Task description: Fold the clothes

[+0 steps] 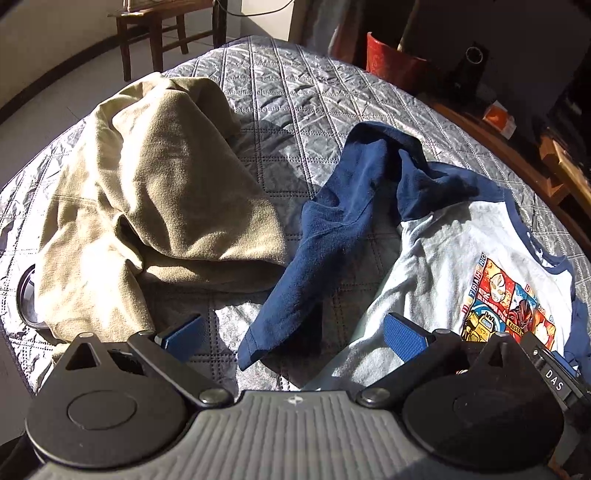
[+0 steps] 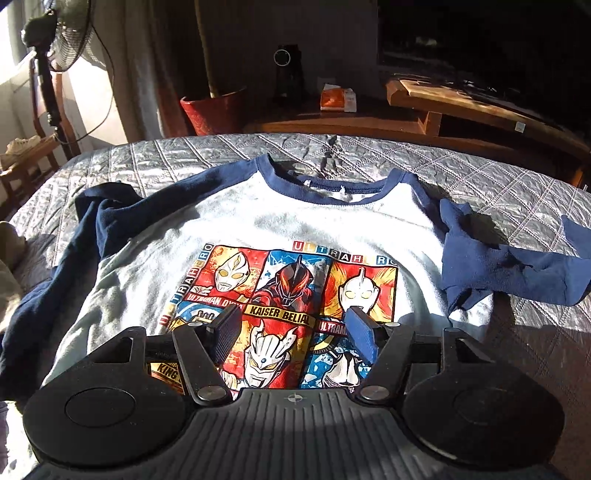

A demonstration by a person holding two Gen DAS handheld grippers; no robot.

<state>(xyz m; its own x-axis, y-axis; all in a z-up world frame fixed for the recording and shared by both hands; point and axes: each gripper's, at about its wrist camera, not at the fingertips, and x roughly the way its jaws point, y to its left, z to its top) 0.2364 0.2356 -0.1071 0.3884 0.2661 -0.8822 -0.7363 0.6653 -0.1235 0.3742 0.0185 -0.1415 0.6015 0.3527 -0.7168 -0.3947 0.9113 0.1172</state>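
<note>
A white raglan shirt with navy sleeves and a colourful hero print (image 2: 295, 295) lies face up on the quilted grey bed cover (image 2: 498, 192). Its left sleeve (image 1: 325, 240) is rumpled and lies across the cover; its right sleeve (image 2: 509, 273) is bunched at the right. The shirt body also shows in the left wrist view (image 1: 443, 258). My left gripper (image 1: 291, 332) is open and empty, just above the left sleeve's cuff. My right gripper (image 2: 291, 328) is open and empty, hovering over the print. A crumpled beige garment (image 1: 155, 199) lies to the left.
A red pot (image 2: 214, 110), an orange box (image 2: 338, 98) and a wooden bench (image 2: 480, 103) stand beyond the bed's far edge. A fan (image 2: 62, 33) and a chair with shoes (image 2: 22, 147) are at the far left. A wooden stool (image 1: 155, 33) stands past the bed.
</note>
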